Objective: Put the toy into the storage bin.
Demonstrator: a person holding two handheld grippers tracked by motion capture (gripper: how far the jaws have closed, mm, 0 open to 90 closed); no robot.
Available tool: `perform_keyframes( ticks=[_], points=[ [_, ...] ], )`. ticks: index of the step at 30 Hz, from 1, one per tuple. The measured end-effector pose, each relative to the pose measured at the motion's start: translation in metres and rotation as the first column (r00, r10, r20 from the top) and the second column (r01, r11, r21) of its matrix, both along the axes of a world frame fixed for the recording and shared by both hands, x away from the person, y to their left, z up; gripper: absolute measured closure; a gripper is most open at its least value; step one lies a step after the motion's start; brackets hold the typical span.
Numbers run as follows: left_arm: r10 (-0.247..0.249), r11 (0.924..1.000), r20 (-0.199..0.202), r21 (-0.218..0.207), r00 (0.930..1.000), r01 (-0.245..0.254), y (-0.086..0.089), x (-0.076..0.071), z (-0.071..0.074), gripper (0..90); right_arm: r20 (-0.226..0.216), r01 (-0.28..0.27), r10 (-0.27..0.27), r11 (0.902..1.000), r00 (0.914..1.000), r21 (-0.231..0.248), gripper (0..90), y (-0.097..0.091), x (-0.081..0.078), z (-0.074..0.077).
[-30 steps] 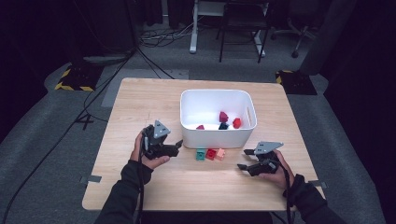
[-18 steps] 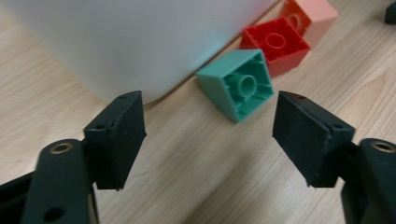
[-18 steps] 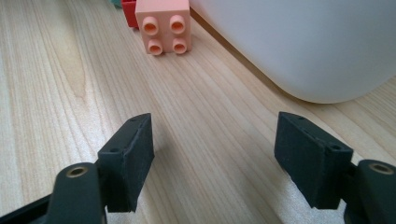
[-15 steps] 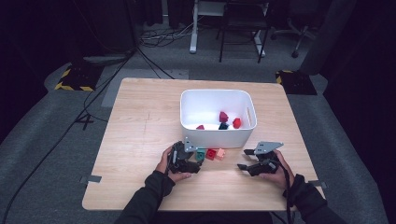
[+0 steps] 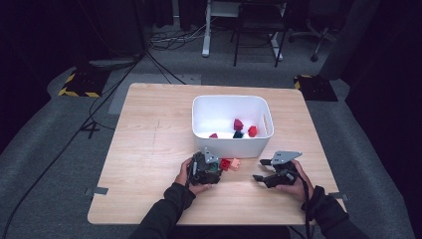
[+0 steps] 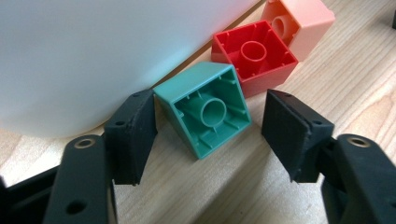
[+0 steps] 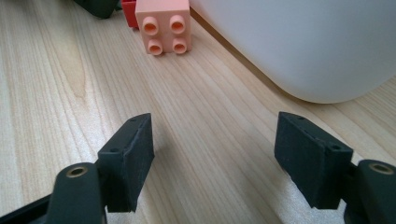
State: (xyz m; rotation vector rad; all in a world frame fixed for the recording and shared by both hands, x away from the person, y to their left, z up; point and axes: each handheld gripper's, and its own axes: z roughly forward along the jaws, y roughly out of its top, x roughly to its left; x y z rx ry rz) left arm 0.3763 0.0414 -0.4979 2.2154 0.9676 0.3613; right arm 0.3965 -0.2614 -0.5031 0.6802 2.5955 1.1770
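Observation:
A green brick (image 6: 210,112) lies on its side, hollow underside toward me, against the white bin's wall (image 6: 93,46). My left gripper (image 5: 215,168) straddles it. Its jaws have just been closing; the left pad (image 6: 135,135) meets the brick's corner and the right pad (image 6: 292,135) still stands off it. Beyond it lie a red brick (image 6: 254,56) and a peach brick (image 6: 299,21) in a row. My right gripper (image 5: 260,170) rests open on the table to the right, with bare wood between its jaws and the peach brick (image 7: 163,25) ahead.
The white bin (image 5: 232,144) stands mid-table and holds several bricks, among them a red one (image 5: 252,131) and a dark teal one (image 5: 238,134). Both hands rest near the table's front edge (image 5: 214,219). Cables and chair legs lie on the floor behind.
My left hand has moved right and down to the bricks in front of the bin, and its jaws have narrowed around the green brick. The right hand has kept still.

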Motion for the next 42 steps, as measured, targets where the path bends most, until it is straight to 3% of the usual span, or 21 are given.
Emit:
perform_keyframes(
  ticks=[7,13,15,16,17,21,28,33,37,42],
  points=[
    [-0.010,0.9999,0.003,-0.012,0.9999,0.010,0.002,0.000,0.000,48.8,-0.001,0.002,-0.002,1.0000,1.0000,-0.001,28.7,0.000,0.000,0.000],
    [-0.047,0.9989,0.019,0.005,0.9987,0.047,0.007,0.000,0.001,57.4,-0.002,0.005,-0.005,1.0000,1.0000,-0.002,28.7,0.000,0.000,0.000],
    [-0.027,0.9996,-0.001,0.000,0.9996,0.027,0.009,-0.003,0.001,58.3,-0.001,0.002,-0.002,1.0000,1.0000,-0.001,28.7,0.000,0.000,0.000],
    [-0.052,0.9987,0.013,-0.005,0.9986,0.052,0.011,-0.001,0.001,58.6,0.002,0.000,0.000,1.0000,1.0000,0.000,28.7,0.000,0.000,0.000],
    [-0.035,0.9994,0.003,-0.002,0.9994,0.035,0.012,-0.002,0.001,58.8,0.002,0.000,0.000,1.0000,1.0000,0.000,28.7,0.000,0.000,0.000],
    [-0.061,0.9981,0.008,-0.008,0.9981,0.061,0.017,-0.002,0.001,59.0,-0.002,0.004,-0.004,1.0000,1.0000,-0.001,28.7,0.000,0.000,0.000],
    [-0.048,0.9988,0.011,-0.010,0.9988,0.048,0.026,-0.005,0.003,59.0,-0.002,0.004,-0.004,1.0000,1.0000,-0.002,28.7,0.000,0.000,0.000],
    [-0.035,0.9993,0.024,-0.014,0.9991,0.036,0.038,-0.009,0.009,59.1,0.001,0.000,0.000,1.0000,1.0000,0.000,28.7,0.000,0.000,0.000],
    [-0.020,0.9987,0.027,-0.047,0.9994,0.021,0.058,-0.011,0.015,59.0,0.001,0.000,0.000,1.0000,1.0000,-0.001,28.7,0.000,0.000,0.000],
    [0.038,0.9970,0.047,-0.070,0.9981,-0.035,0.082,-0.011,0.024,59.1,0.001,0.000,0.000,1.0000,1.0000,-0.001,28.6,0.000,0.000,0.000]
  ],
)
